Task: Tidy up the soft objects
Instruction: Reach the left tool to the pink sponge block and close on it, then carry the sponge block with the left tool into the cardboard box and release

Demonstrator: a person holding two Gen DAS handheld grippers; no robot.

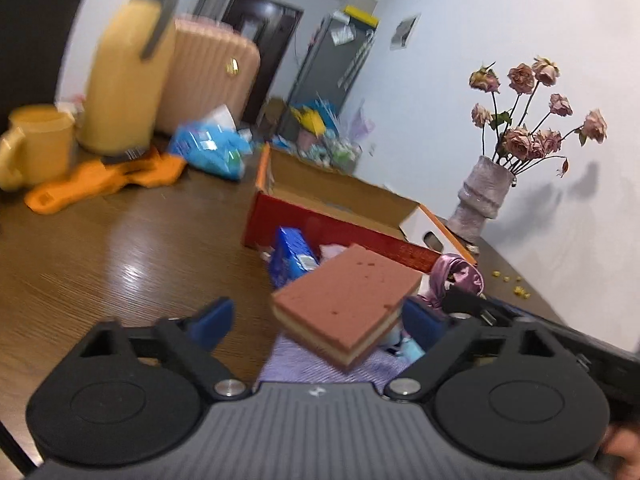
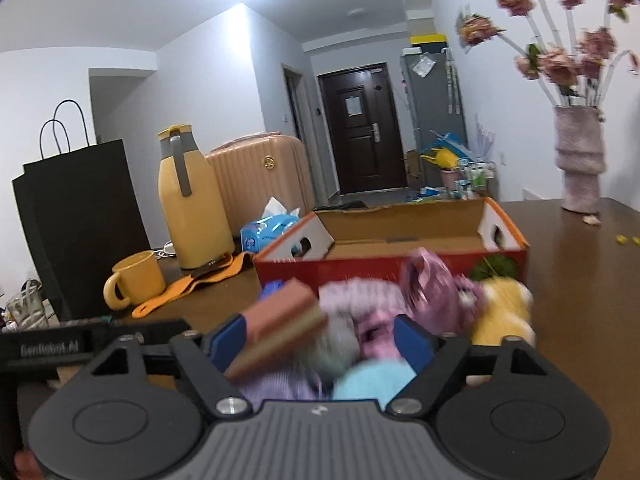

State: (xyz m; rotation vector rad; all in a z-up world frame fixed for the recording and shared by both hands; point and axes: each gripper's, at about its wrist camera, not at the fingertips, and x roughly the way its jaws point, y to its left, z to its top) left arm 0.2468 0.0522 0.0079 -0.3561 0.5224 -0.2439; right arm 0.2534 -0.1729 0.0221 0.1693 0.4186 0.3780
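A brown sponge [image 1: 346, 306] with a pale underside sits tilted on a pile of soft things: purple knit cloth [image 1: 304, 364], a shiny pink fabric piece [image 1: 460, 274], a blue packet [image 1: 290, 256]. My left gripper [image 1: 320, 318] is open above the pile, its fingers wide of the sponge. In the right wrist view my right gripper [image 2: 320, 338] is open over the same pile, with the sponge [image 2: 280, 320] by its left finger, pink fabric [image 2: 436, 292], a light blue soft item [image 2: 372, 380] and a yellow plush toy [image 2: 506, 308]. The open red cardboard box [image 2: 384, 264] stands just behind.
On the brown table [image 1: 120, 256] stand a yellow mug [image 2: 136, 280], a yellow thermos [image 2: 190, 200], an orange cloth [image 2: 192, 284], a blue tissue pack [image 2: 268, 228] and a vase of dried roses [image 2: 580, 160]. A black paper bag [image 2: 80, 224] is at the left.
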